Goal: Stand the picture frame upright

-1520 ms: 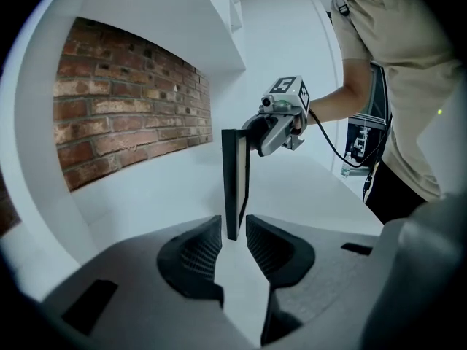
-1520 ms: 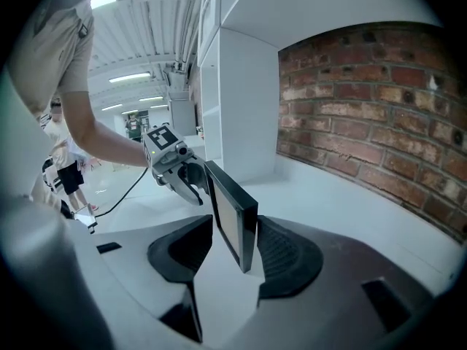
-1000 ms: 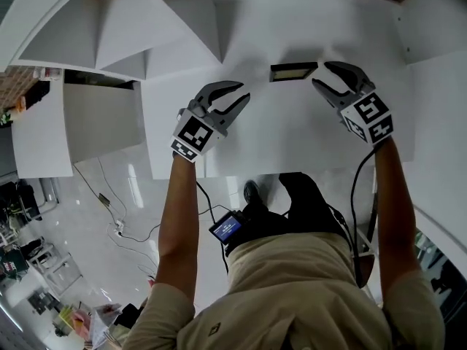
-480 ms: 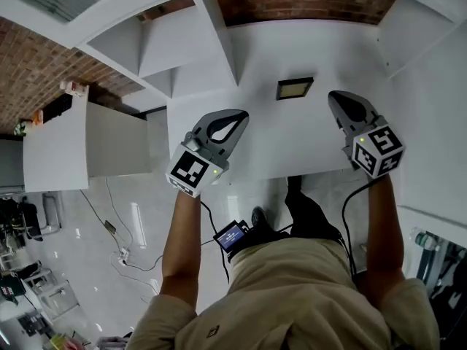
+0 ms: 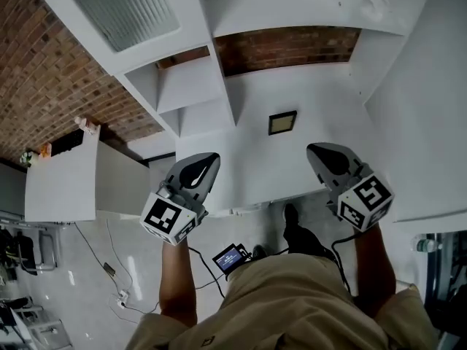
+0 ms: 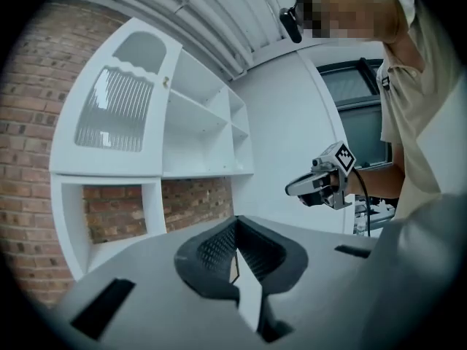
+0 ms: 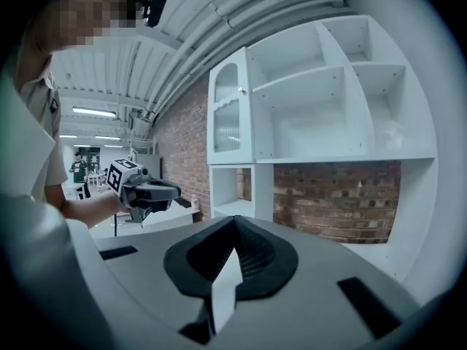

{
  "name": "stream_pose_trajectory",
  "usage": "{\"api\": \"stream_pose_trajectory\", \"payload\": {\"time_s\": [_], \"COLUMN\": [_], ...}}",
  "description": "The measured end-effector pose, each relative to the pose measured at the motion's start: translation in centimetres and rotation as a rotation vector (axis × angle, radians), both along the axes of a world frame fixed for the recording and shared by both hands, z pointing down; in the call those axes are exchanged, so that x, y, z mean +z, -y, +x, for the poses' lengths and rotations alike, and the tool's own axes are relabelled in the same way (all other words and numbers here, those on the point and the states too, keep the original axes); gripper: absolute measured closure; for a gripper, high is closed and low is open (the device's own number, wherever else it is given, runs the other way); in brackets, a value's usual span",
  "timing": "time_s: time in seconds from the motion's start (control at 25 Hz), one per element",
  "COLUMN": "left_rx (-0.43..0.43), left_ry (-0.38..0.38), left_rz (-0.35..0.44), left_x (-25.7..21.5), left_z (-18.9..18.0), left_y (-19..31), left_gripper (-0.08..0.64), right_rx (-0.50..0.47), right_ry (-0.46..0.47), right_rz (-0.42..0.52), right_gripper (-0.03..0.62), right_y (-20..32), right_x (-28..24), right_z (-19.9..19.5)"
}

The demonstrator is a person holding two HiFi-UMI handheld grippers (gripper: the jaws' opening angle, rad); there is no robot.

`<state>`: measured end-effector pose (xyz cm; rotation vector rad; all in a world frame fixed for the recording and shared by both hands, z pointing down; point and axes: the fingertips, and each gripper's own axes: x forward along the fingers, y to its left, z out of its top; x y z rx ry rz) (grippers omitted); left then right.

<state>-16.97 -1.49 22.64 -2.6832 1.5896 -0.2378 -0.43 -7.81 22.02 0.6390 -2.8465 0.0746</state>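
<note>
A small dark picture frame (image 5: 282,122) with a pale picture stands on the white tabletop (image 5: 321,100), its face toward me. Both grippers hang in the air short of the table's near edge, well back from the frame. My left gripper (image 5: 209,159) is shut, its jaws having just closed on nothing. My right gripper (image 5: 314,152) is also shut and empty after closing just now. In the left gripper view the jaws (image 6: 235,223) meet, with the right gripper (image 6: 321,184) beyond. In the right gripper view the jaws (image 7: 235,221) meet, with the left gripper (image 7: 142,189) at the left.
A white shelf unit (image 5: 197,86) with open cubbies and a ribbed glass door (image 5: 124,6) stands against a brick wall (image 5: 288,46). White panels flank the table (image 5: 430,122). Cables and a power strip (image 5: 117,294) lie on the glossy floor.
Both grippers went from open beside the frame to shut and drew back toward me, rising. The head view tilted up, showing more shelves and brick wall. The frame stayed in place.
</note>
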Motion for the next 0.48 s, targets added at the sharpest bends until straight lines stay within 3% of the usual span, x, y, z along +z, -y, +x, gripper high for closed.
{"api": "stream_pose_trajectory", "payload": {"time_s": [0.24,0.48], "left_rx": [0.062,0.112], "left_ry": [0.027,0.027], "left_rz": [0.11,0.119], "left_x": [-4.1,-4.9], "left_z": [3.4,6.0], "left_y": [-3.7,-6.7], "left_gripper": [0.554,0.554], "right_rx": [-0.042,-0.022], "right_ry": [-0.045,-0.054], "right_rz": [0.035,0.021], "right_gripper": [0.591,0.591], "right_y": [-5.8,-8.9], "right_x": [-1.3,-1.9], "right_z": [-0.1,1.3]}}
